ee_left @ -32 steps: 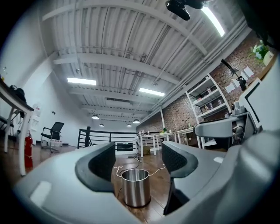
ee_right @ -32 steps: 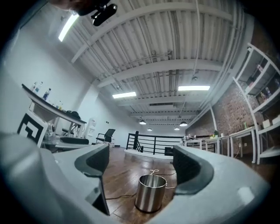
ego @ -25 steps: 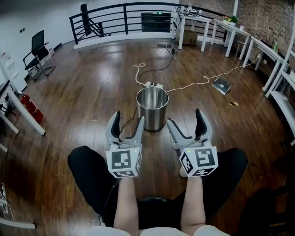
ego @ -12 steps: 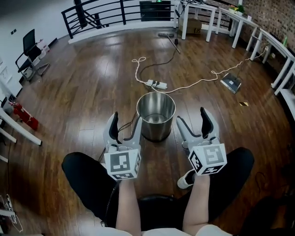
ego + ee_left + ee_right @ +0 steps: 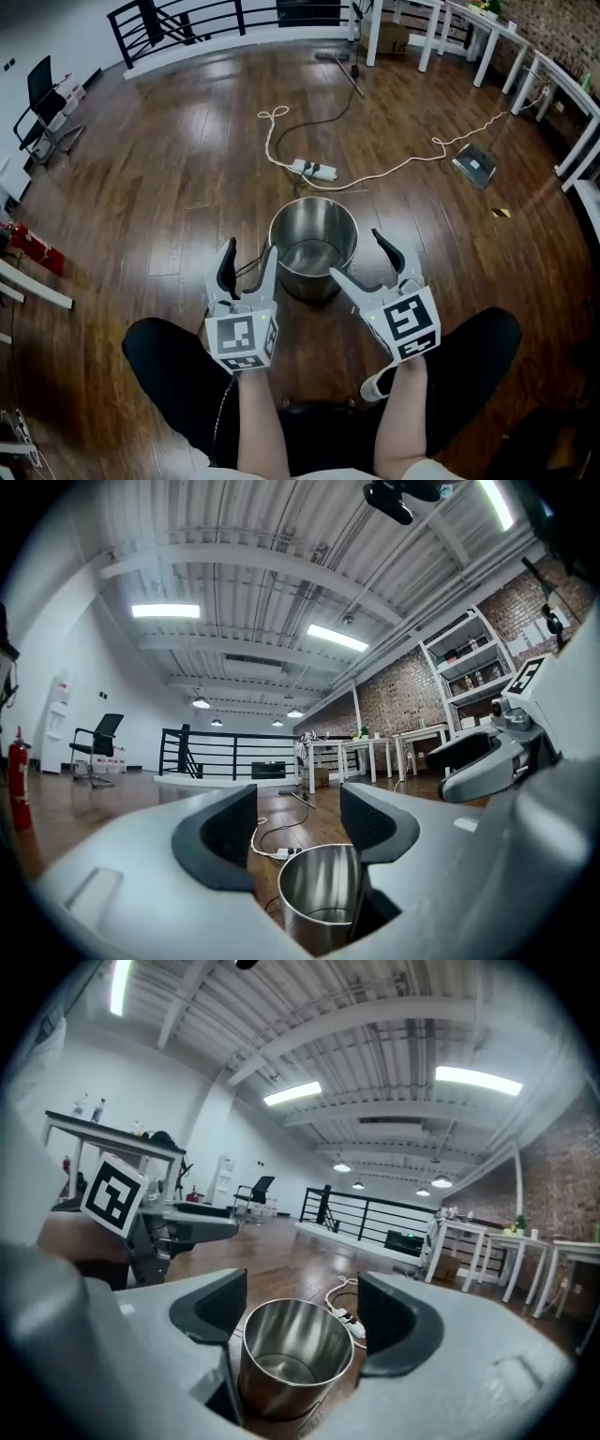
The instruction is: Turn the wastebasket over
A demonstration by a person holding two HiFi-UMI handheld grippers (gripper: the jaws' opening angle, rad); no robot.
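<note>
Wastebasket [image 5: 313, 246] is a shiny metal bucket. It stands the right way up on the brown wood floor [image 5: 159, 187], with its mouth open to the ceiling. It looks empty inside. It sits right in front of the person's knees, so both hands can get to it.

The left tool [image 5: 249, 253] is just beside the basket's left side. Its jaws are wide but closing, and nothing is pinched between them. The basket is a little ahead, close by the inner jaw. The right tool [image 5: 358, 255] is just beside the basket's right side. Its jaws are wide too. The basket shows in the gap in front of them, but they do not squeeze it. I cannot tell if any jaw touches the metal.

I think there is one tool on each side because the basket is round and slippery, so two sides hold better than one. The flip has not begun. Next, I guess, the tools must grab the rim or wall and tip the mouth down to the floor. A white cord [image 5: 314, 171] lies well apart behind, out of the way.
</note>
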